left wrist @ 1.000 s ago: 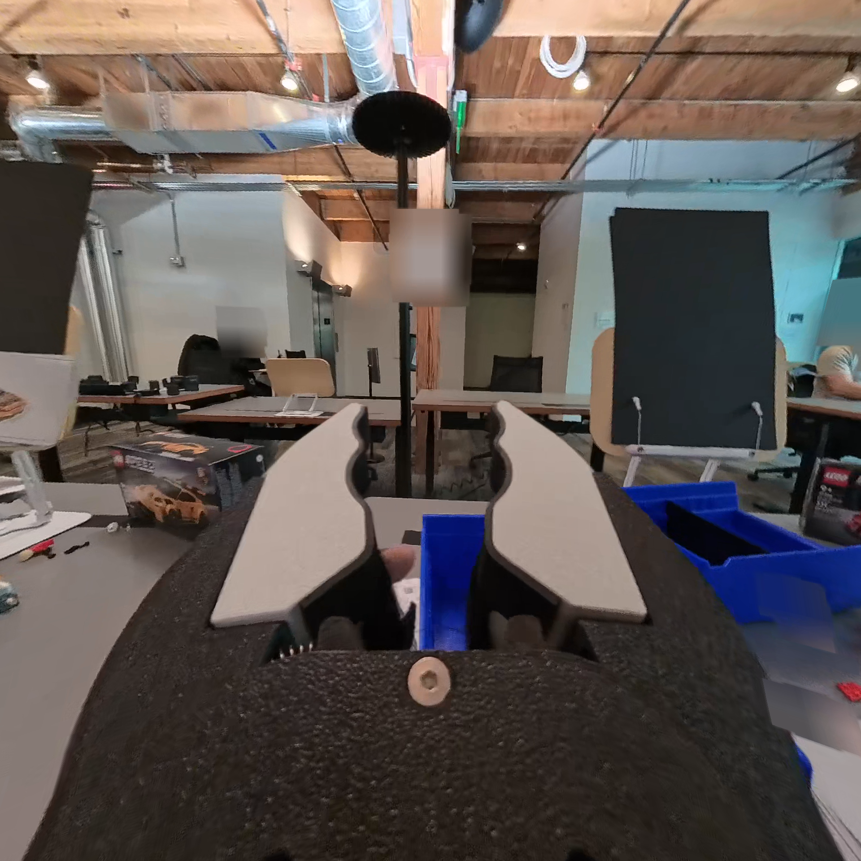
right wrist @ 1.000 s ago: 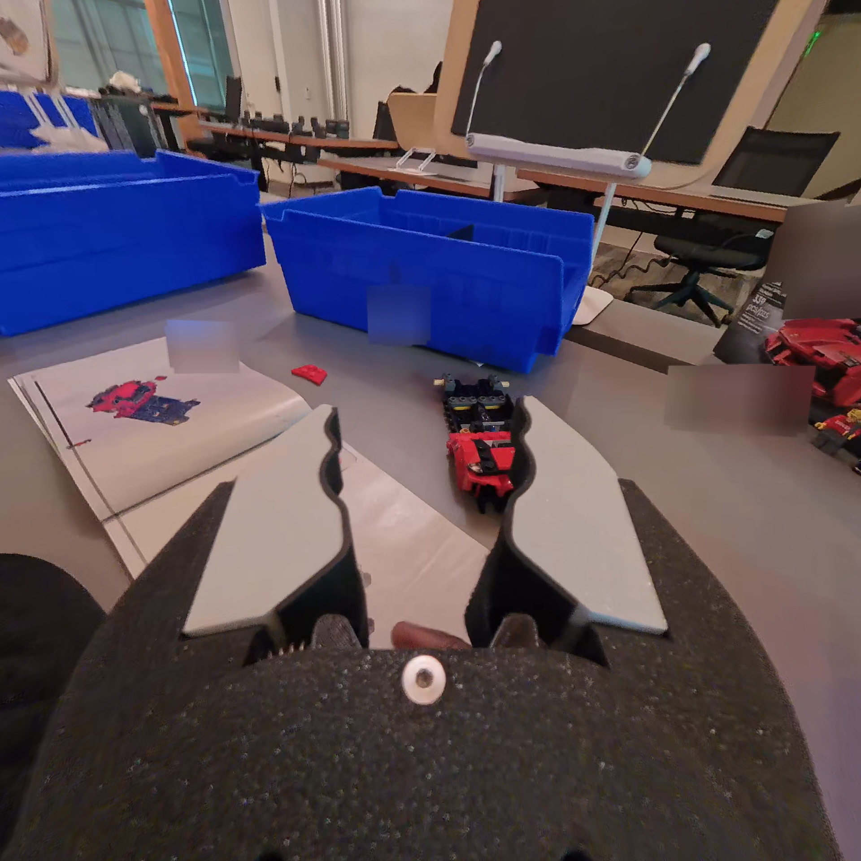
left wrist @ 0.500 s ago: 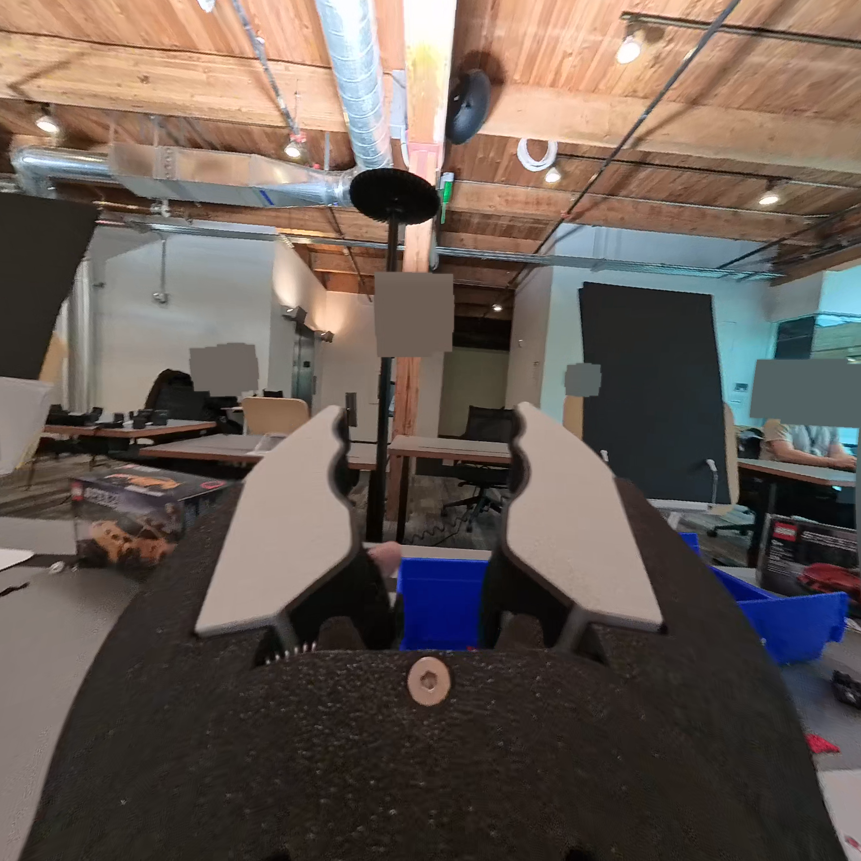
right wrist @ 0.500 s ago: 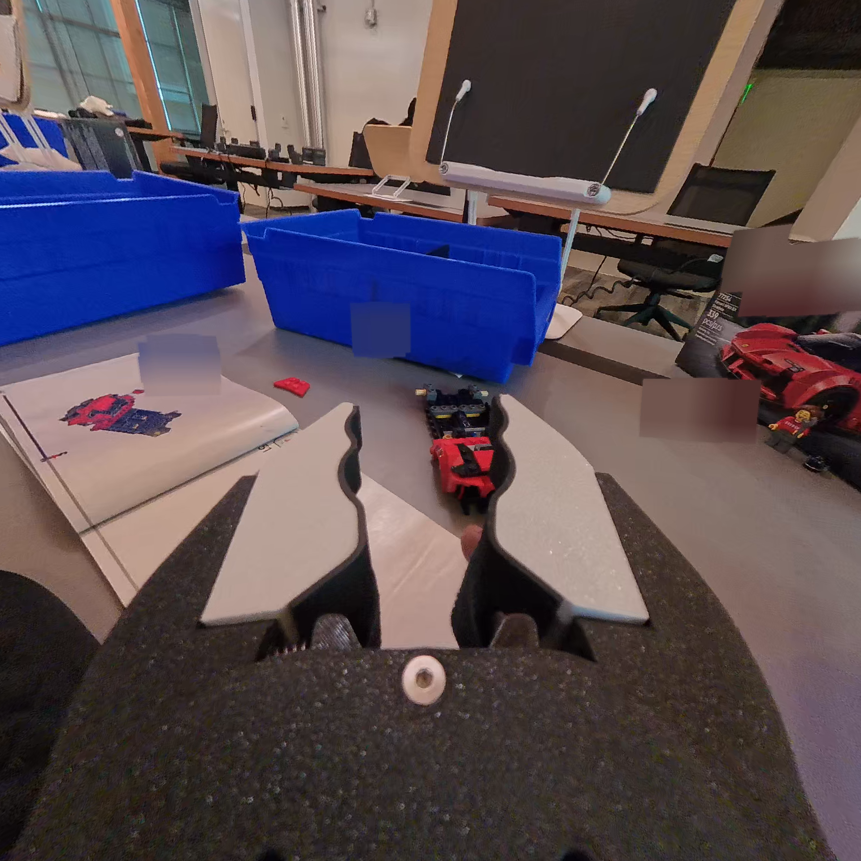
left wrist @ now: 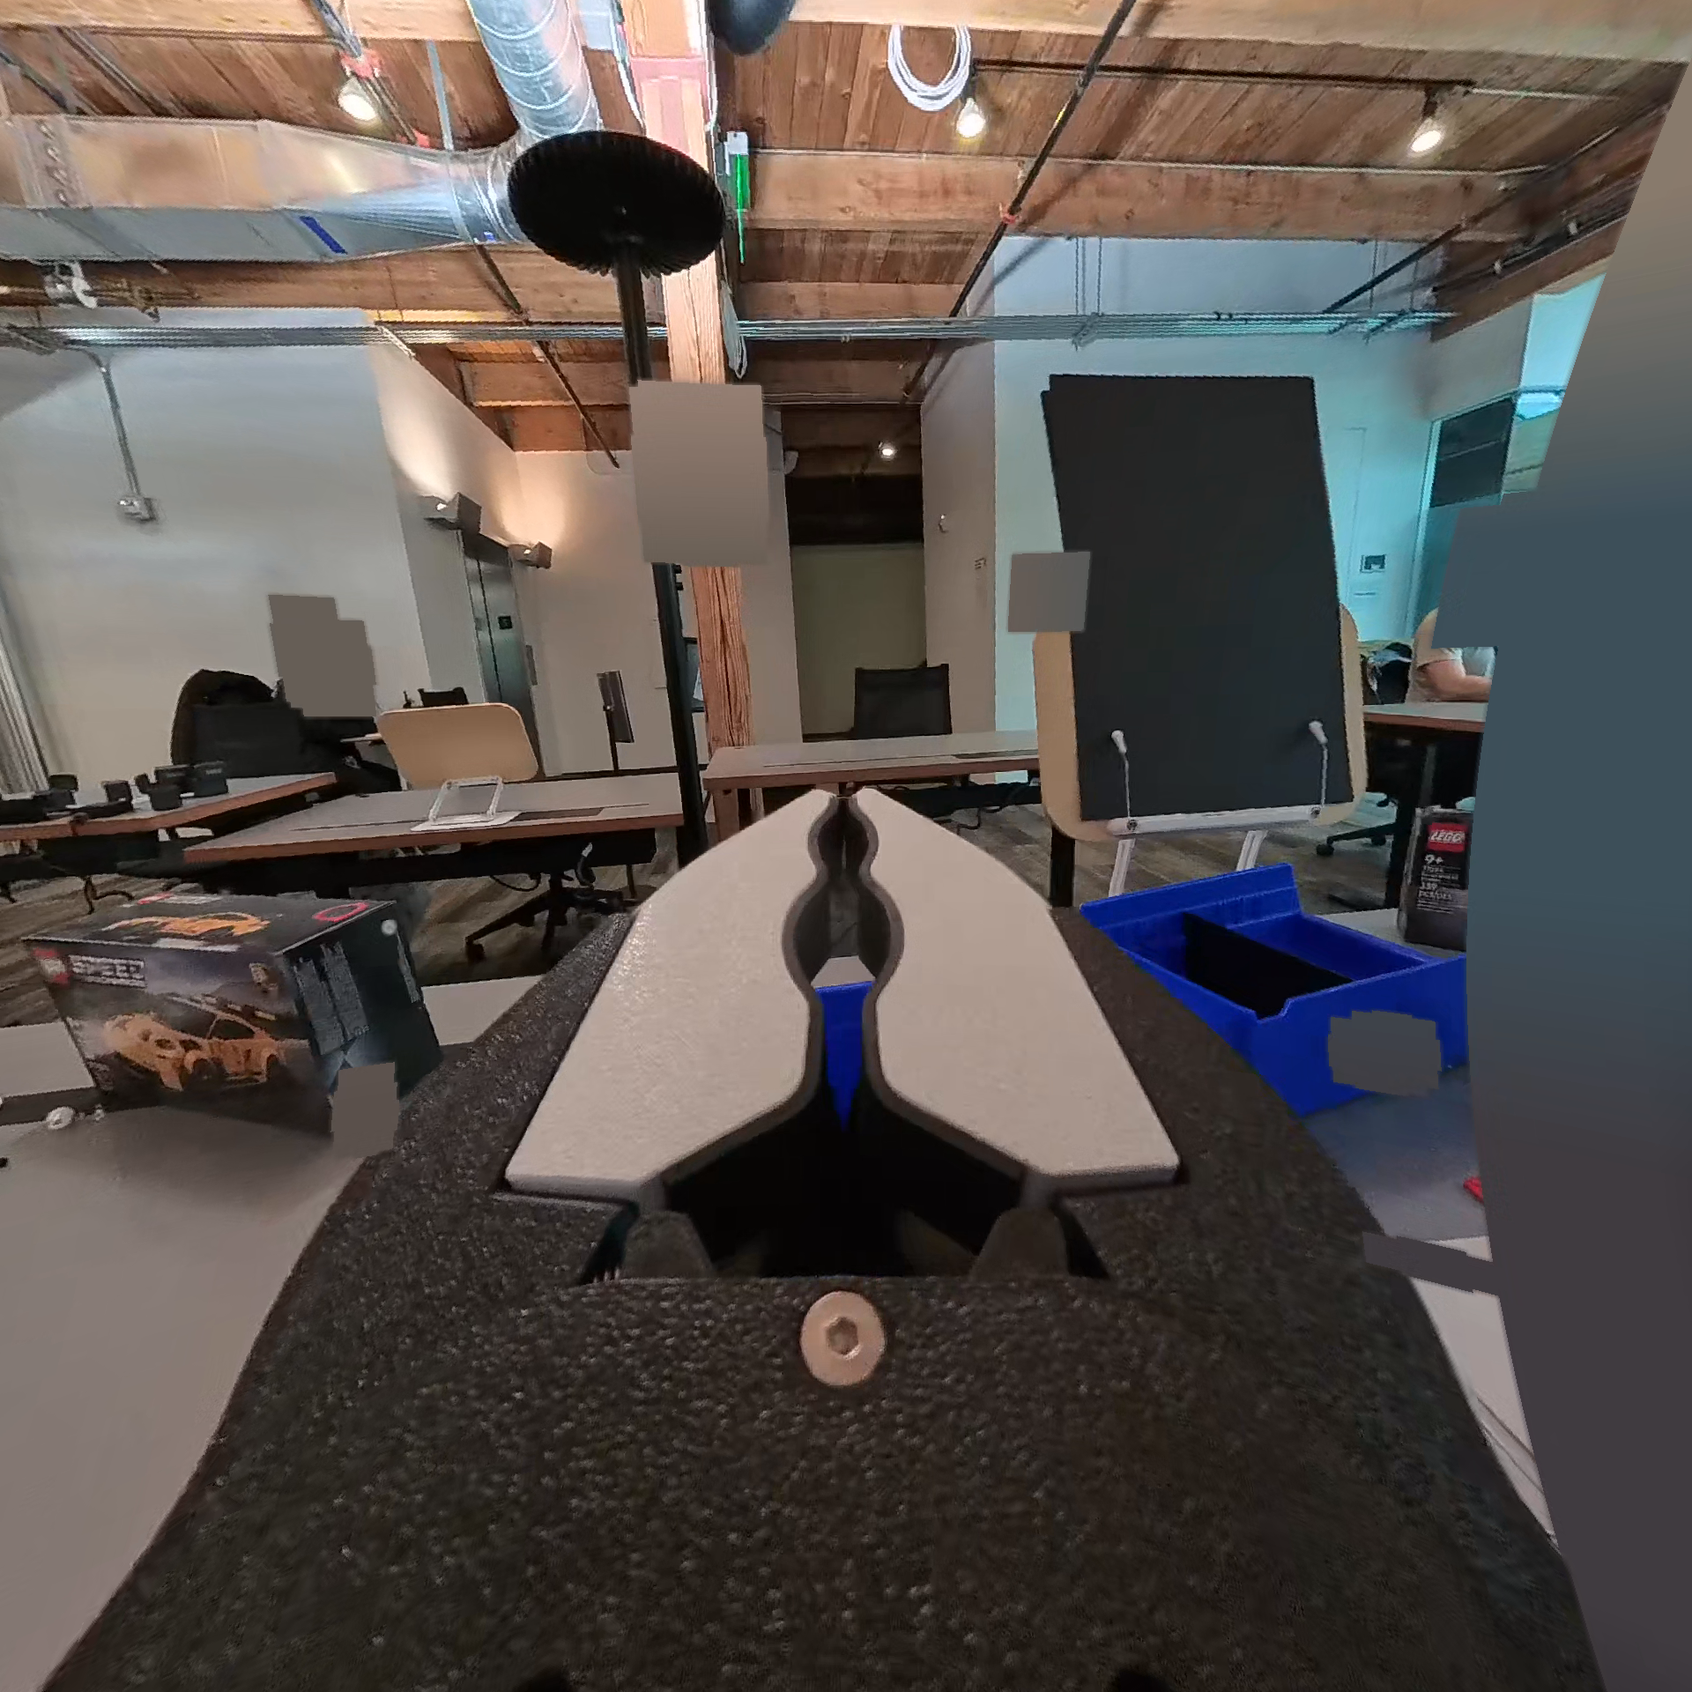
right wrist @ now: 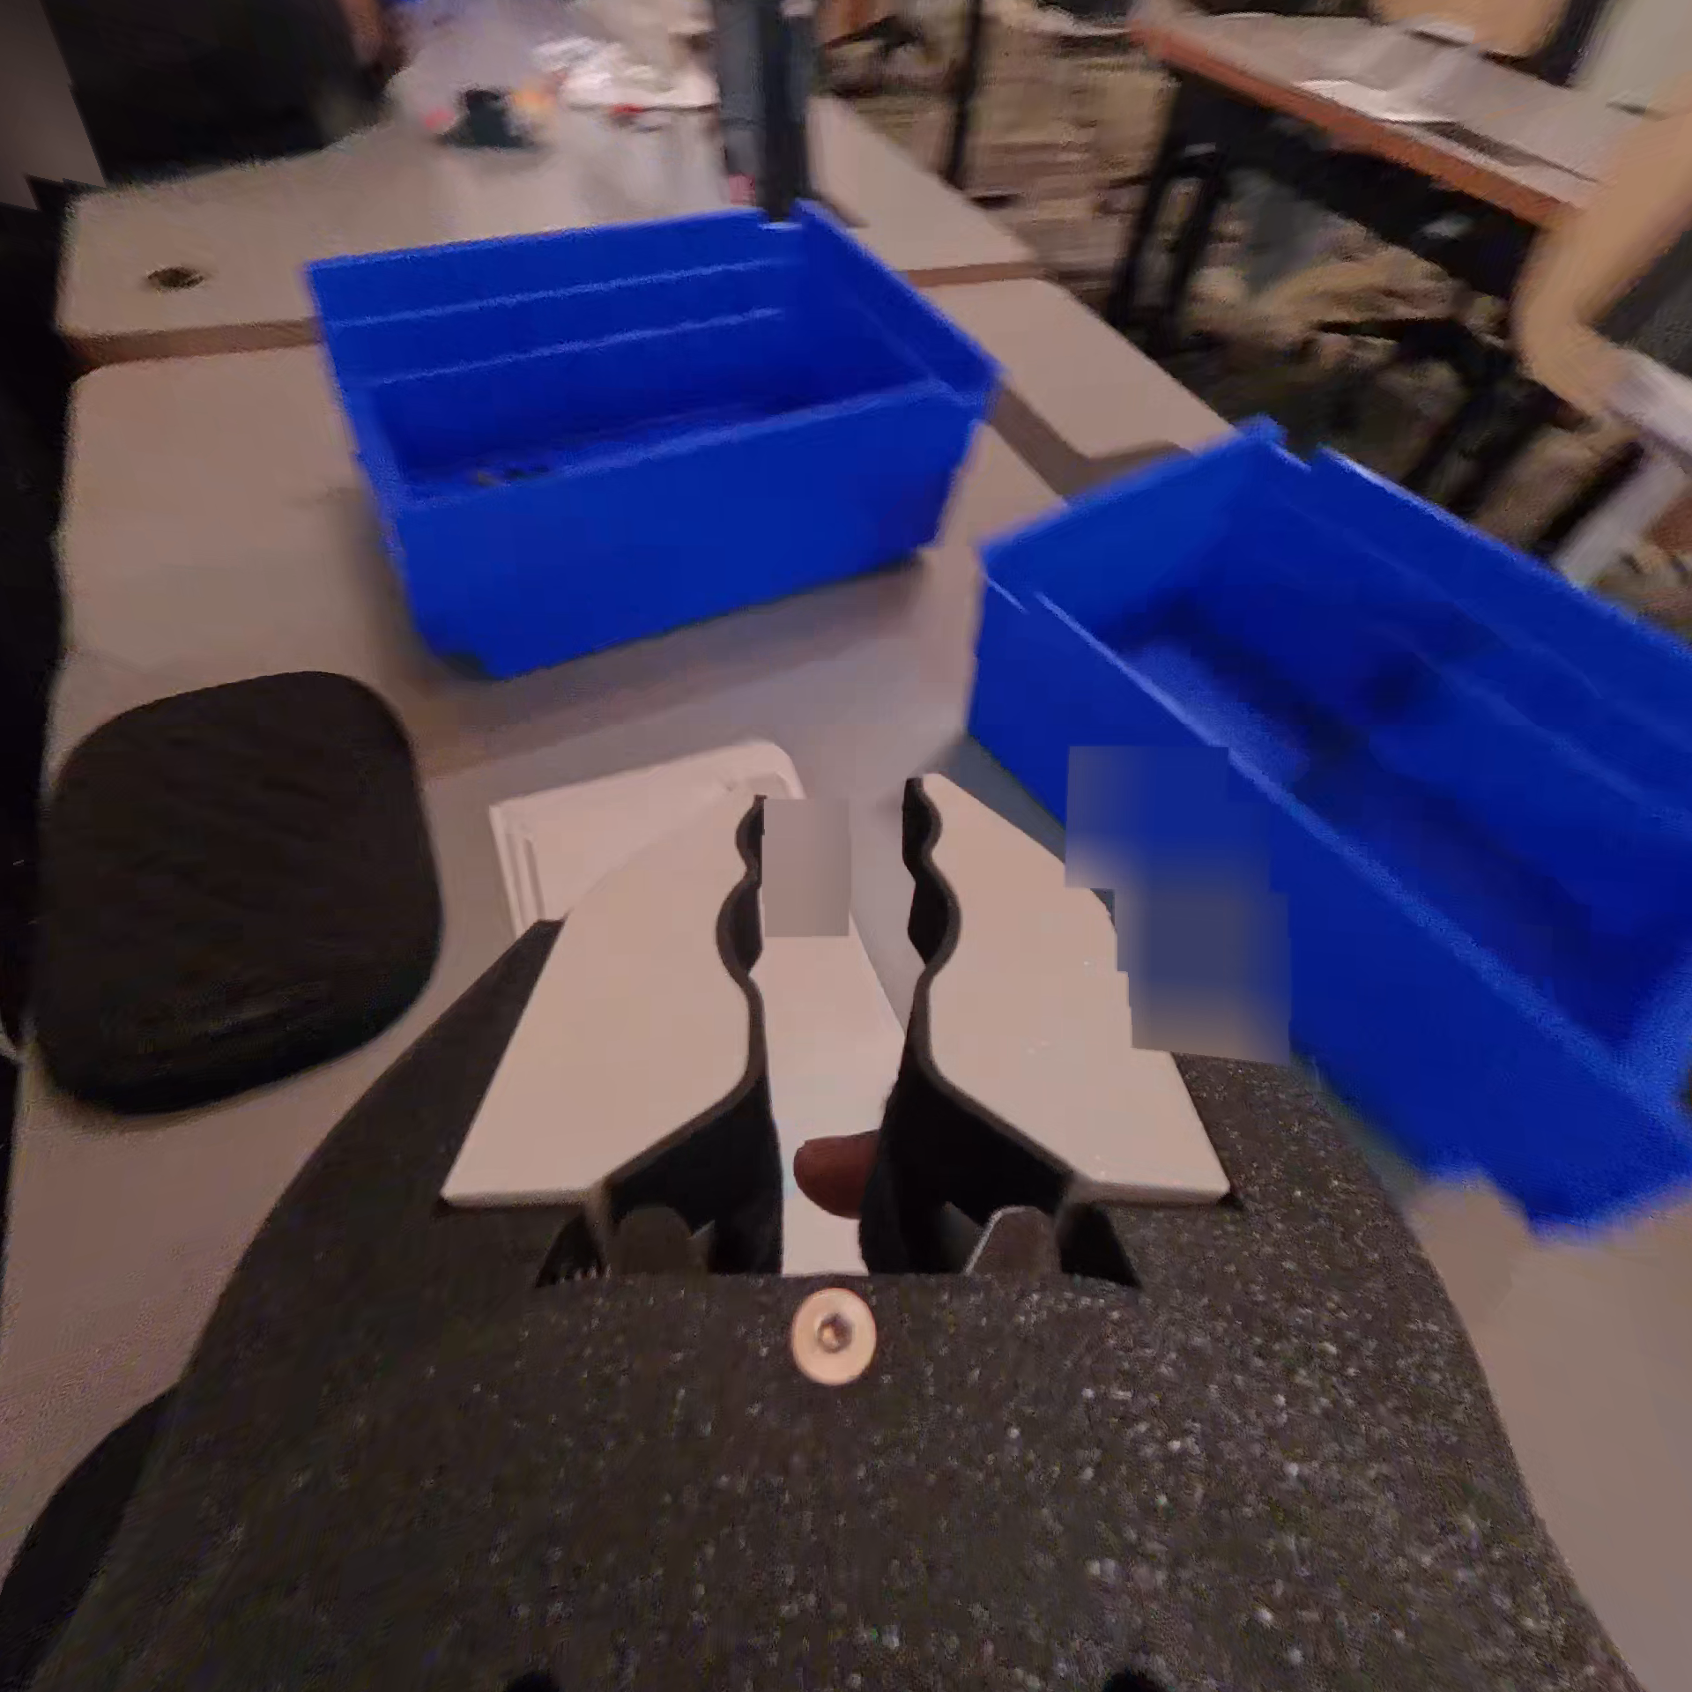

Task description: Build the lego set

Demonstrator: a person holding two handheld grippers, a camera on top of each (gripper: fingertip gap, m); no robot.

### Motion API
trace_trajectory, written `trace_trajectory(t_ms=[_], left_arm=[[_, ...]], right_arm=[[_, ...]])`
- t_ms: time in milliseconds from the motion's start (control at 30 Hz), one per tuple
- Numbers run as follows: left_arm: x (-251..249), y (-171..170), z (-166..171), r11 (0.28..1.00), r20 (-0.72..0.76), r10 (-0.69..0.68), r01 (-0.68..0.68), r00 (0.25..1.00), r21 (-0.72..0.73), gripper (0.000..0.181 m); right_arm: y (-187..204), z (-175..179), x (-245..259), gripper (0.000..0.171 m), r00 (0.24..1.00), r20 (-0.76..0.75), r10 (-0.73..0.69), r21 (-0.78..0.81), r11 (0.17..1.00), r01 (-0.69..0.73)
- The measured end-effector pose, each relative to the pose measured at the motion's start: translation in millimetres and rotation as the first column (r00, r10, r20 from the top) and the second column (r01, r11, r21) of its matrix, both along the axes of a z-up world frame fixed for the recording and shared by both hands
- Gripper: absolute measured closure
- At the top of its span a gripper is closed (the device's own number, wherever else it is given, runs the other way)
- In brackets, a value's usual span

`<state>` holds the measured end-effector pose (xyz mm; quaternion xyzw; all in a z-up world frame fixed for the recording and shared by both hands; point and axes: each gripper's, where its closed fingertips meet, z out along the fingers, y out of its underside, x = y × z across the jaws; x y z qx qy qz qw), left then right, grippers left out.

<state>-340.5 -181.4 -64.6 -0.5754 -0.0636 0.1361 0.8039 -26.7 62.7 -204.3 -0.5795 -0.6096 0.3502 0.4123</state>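
Observation:
My left gripper (left wrist: pixel 844 806) is shut with nothing between its fingers, held level above the grey table and pointing across the room. My right gripper (right wrist: pixel 831 810) is open and empty, tilted down over the white instruction booklet (right wrist: pixel 632 838). Two blue bins lie beyond it: one far centre (right wrist: pixel 659 540) and one at the right (right wrist: pixel 1373 824). The right wrist view is motion-blurred. The partly built red and black lego car is not in view. The black rounded shape at the left (right wrist: pixel 229 888) is the left gripper's body.
In the left wrist view a lego box with a yellow car (left wrist: pixel 229 1016) stands on the table at left, a blue bin (left wrist: pixel 1282 980) with a black divider at right, and a black board on a stand (left wrist: pixel 1199 604) behind it. Office desks and chairs fill the background.
My left gripper has closed from open and tilted back down. My right gripper has swung quickly left and tilted down, so the lego car has left its view and both blue bins now fill it.

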Motion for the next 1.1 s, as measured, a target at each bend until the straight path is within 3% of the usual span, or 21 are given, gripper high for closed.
trace_trajectory(t_ms=[67,167,333,533,1100], left_arm=[[-2,-2,-4,0.999,0.024,-0.034,0.034,0.999,-0.001,0.181],[-5,-2,-12,0.996,0.057,-0.079,0.08,0.995,-0.03,0.181],[-13,-3,-15,0.998,0.072,-0.057,0.059,0.996,-0.02,0.179],[-6,6,-14,0.996,0.048,-0.076,0.078,0.996,-0.043,0.176],[1,29,-23,0.99,0.006,-0.068,0.069,0.998,-0.125,0.173]], right_arm=[[-23,21,-39,0.147,0.991,0.047,0.124,0.07,0.989,-0.127],[-48,51,-80,0.168,0.969,0.073,0.235,0.159,0.957,-0.244],[-62,84,-96,0.171,0.965,0.007,0.261,0.247,0.935,-0.254],[-55,69,-90,0.169,0.976,-0.016,0.217,0.226,0.952,-0.208],[-50,54,-101,0.167,0.965,-0.004,0.261,0.165,0.952,-0.257]])
